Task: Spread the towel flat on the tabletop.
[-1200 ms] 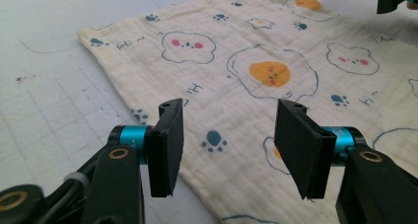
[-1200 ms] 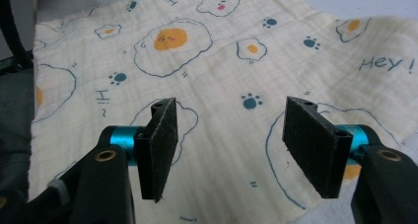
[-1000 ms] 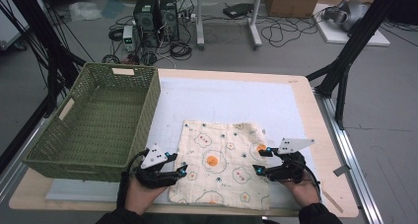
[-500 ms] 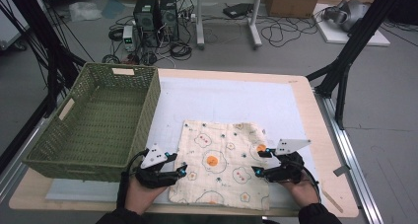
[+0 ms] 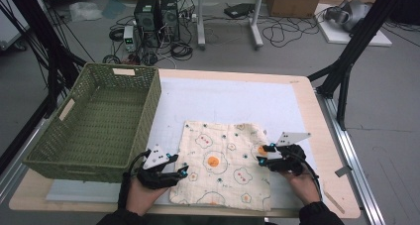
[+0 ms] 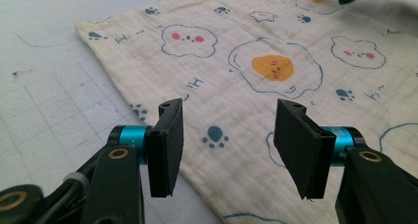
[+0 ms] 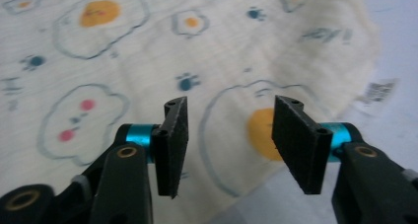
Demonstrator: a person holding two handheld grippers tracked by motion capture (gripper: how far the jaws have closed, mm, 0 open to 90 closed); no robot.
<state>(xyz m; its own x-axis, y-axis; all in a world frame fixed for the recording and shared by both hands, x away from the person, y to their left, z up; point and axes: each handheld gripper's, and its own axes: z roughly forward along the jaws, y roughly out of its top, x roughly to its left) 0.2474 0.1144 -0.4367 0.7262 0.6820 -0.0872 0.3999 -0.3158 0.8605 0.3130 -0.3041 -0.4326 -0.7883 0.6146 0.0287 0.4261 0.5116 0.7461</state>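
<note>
In the lower middle of the high view, a cream muslin cloth printed with fried eggs and paw marks (image 5: pixel 223 163) lies flat on the table (image 5: pixel 317 116). The left gripper (image 5: pixel 182 174) sits open-jawed at its left edge, gripping nothing. The right gripper (image 5: pixel 261 155), jaws apart over the right edge, has just been closing, nothing pinched.

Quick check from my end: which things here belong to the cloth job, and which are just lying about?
In the job:
printed cloth
left gripper, open at its left edge
right gripper, jaws just closing, over its right edge
white mat

Lying about:
green basket
computer towers
floor cables
</note>
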